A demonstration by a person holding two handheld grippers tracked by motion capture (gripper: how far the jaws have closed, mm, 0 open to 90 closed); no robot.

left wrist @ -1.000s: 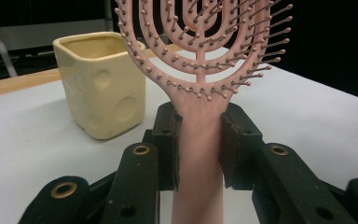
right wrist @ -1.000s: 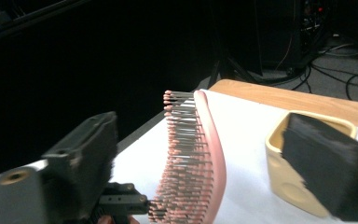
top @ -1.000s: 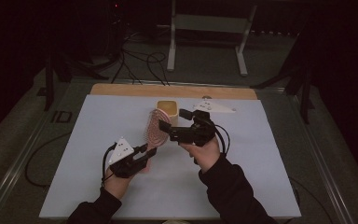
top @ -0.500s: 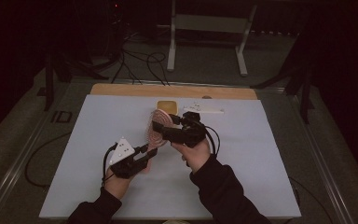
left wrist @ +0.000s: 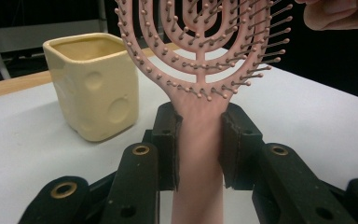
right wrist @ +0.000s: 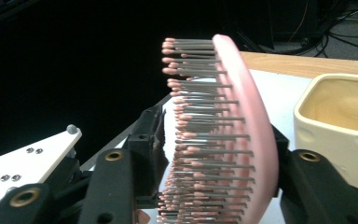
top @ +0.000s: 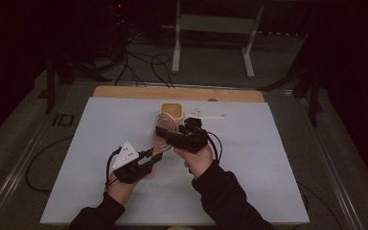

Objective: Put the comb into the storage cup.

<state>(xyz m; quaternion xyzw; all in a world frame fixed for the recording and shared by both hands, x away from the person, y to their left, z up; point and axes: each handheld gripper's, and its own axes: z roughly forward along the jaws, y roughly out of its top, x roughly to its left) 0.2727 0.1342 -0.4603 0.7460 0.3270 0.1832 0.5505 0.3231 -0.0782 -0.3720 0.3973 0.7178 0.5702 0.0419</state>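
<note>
The left gripper [top: 154, 154] has its jaws clamped on the handle of a pink hairbrush [left wrist: 200, 60], pads pressing both sides of the neck just below the bristled head. The right gripper [top: 168, 137] has just been closing its jaws across the brush head, one jaw at the smooth back and the other at the bristle tips; whether the pads already press I cannot tell. The brush is held up above the middle of the table [top: 268, 163], tilted toward the far edge, with a cream square cup [top: 171, 110] standing just behind it near that edge. This looks like a handover between the hands: next, the right jaws should seat firmly on the head before the left ones let go of the handle.
</note>
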